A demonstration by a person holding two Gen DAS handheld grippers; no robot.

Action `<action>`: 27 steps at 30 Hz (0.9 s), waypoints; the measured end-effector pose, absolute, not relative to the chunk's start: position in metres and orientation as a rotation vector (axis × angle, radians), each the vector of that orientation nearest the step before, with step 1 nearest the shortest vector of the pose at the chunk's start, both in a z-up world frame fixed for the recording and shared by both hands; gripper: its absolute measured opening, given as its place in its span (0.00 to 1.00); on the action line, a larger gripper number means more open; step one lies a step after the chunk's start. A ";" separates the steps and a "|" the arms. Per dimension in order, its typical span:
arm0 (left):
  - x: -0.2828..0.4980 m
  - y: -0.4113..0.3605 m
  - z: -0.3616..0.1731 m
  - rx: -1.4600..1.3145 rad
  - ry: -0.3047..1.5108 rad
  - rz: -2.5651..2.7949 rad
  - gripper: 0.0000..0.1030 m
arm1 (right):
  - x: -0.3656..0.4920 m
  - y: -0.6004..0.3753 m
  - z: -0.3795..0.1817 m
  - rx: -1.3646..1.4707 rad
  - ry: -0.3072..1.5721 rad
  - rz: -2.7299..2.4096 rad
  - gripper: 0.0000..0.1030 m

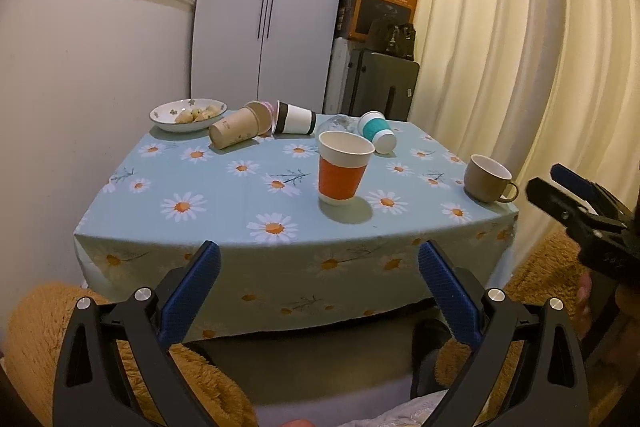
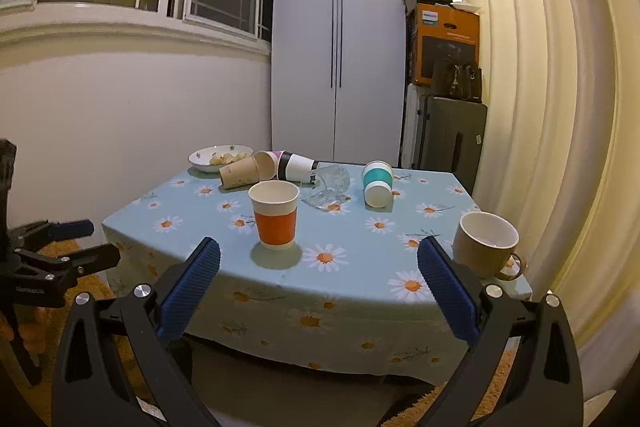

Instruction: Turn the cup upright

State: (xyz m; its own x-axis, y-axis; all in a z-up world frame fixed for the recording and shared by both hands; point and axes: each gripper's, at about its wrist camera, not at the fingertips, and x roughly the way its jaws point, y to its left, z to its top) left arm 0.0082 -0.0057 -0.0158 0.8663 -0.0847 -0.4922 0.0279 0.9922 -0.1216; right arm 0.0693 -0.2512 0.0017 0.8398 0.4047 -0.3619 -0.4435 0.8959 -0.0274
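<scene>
Right wrist: orange cup (image 2: pixel 277 219) stands upright, mouth up

Orange cardboard box (image 1: pixel 383 3) (image 2: pixel 447 45) on the stack at the back wall, beside the curtain: small blue-and-white label near its upper left corner, looks like "PHILIPS" in both views, lettering barely legible. A pale line of print across the box front above the dark product picture; too blurred to read.

Brown paper cup (image 1: pixel 236 127) (image 2: pixel 241 173) lying on its side: faint small marks on its wall, unreadable.

No other legible text, numbers or signs.
</scene>
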 end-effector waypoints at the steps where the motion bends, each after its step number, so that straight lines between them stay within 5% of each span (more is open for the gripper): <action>1: 0.008 -0.007 -0.015 -0.106 0.518 -0.061 0.94 | 0.069 -0.250 0.001 -0.117 0.357 0.451 0.95; 27: 0.017 -0.005 -0.022 -0.099 0.550 -0.034 0.94 | 0.076 -0.237 -0.011 -0.165 0.405 0.452 0.95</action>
